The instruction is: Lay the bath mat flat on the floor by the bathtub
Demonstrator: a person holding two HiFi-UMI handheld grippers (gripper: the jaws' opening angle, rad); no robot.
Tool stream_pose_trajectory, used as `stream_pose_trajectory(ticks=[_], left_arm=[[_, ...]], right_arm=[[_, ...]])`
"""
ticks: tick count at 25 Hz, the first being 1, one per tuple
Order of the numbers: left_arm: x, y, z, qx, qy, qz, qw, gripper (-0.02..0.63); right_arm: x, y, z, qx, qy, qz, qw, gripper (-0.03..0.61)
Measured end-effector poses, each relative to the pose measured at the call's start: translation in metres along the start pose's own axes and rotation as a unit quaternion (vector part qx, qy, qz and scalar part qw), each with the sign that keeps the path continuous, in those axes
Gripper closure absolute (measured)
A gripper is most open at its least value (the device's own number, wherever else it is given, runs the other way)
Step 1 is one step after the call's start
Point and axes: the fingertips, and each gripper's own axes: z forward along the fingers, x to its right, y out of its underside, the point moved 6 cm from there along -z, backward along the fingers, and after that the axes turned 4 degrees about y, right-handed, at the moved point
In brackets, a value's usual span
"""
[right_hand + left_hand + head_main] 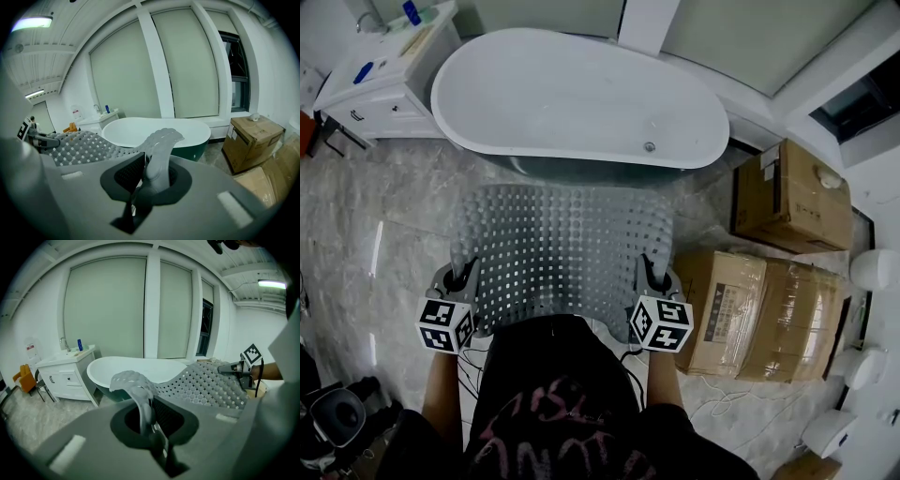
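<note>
With my left hand-held gripper [461, 274] and right hand-held gripper [652, 272] each clenched on a near corner of the bath mat [562, 244], held spread above the floor [384, 225] before the bathtub [572, 98], I fear a corner slipping from its pinch would let it land folded.

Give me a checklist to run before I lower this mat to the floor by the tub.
1. Left gripper clamped on the bath mat corner: ok.
2. Right gripper clamped on the other near corner: ok.
3. Mat spread wide between the two grippers: ok, though it curls at both jaws.
4. Mat's far edge lined up with the bathtub: ok.
5. Floor under the mat free of things: cannot tell, the mat hides it.
6. Mat's right edge apart from the cardboard box: cannot tell; they look close in the head view.
</note>
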Motion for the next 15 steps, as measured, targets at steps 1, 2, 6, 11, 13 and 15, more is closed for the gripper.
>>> stream_pose_trajectory(ticks=[1, 2, 6, 11, 13, 15], left_arm=[[-0.001, 0.0, 0.0, 0.0, 0.0, 0.0, 1.0, 0.597], [-0.002, 0.001, 0.0, 0.0, 0.001, 0.0, 1.0, 0.597], [-0.007, 0.006, -0.001, -0.006, 0.004, 0.006, 1.0, 0.597], [-0.016, 0.007, -0.002, -0.012, 0.017, 0.013, 0.9997, 0.597], [-0.023, 0.007, -0.004, -0.01, 0.021, 0.011, 0.9997, 0.597], [-0.033, 0.008, -0.007, -0.008, 0.024, 0.008, 0.9996, 0.597]], right_arm=[[-0.001, 0.001, 0.0, -0.001, 0.0, 0.0, 1.0, 0.517], [-0.002, 0.001, 0.001, -0.001, 0.001, -0.001, 1.0, 0.517], [-0.008, 0.005, 0.002, -0.004, 0.003, -0.002, 1.0, 0.517], [-0.02, 0.007, 0.001, -0.008, 0.009, -0.001, 1.0, 0.517], [-0.025, 0.006, 0.001, -0.008, 0.013, -0.002, 1.0, 0.517], [-0.032, 0.006, 0.002, -0.008, 0.018, -0.004, 1.0, 0.517]])
